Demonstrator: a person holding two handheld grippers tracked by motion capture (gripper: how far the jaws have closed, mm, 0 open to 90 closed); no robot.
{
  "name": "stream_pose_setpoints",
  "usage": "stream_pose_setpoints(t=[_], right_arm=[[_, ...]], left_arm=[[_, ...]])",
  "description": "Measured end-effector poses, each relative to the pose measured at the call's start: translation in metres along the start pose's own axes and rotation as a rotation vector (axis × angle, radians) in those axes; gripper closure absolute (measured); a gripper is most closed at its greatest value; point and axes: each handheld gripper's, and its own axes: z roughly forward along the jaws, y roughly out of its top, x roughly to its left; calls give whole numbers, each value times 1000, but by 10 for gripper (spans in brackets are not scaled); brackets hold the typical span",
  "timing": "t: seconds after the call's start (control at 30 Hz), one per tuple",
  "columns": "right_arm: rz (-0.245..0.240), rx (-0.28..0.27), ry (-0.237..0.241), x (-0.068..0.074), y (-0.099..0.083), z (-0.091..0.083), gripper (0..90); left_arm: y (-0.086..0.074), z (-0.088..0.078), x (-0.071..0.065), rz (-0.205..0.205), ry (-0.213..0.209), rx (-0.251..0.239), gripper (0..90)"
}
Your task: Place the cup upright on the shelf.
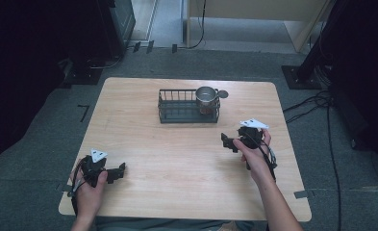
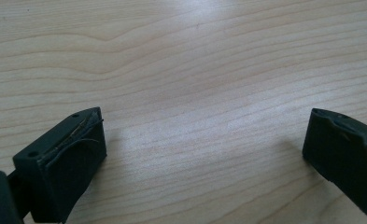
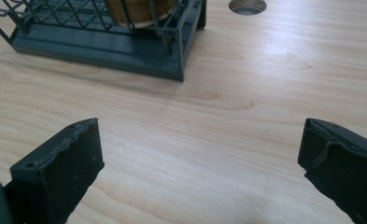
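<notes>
A light wooden table with rounded corners (image 1: 143, 144) carried smooth, pale, wavy grain across its top. Toward twelve o'clock on it stood a dark rectangular wire basket with a solid base (image 1: 177, 114), its thin bars forming an open lattice. At the basket's right end, about one o'clock, sat a round shiny metal cup (image 1: 206, 96), upright; its lower body looked brownish through the wires in the right gripper view, though that part was cropped. Just beyond it a small round grey hole (image 1: 223, 94) was set in the tabletop. The black right gripper (image 1: 230, 142), at four o'clock of the basket, was released, jaws wide, gripping nothing. The black left gripper (image 1: 117, 172), at seven o'clock, was likewise spread, over bare wood.
</notes>
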Motion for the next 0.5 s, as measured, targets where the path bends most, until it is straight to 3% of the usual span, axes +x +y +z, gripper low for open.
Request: stream_pose_setpoints(t=[0.5], right_arm=[[25, 18, -33, -26, -43, -21, 0]], left_arm=[[0, 0, 0, 0, 0, 0, 0]])
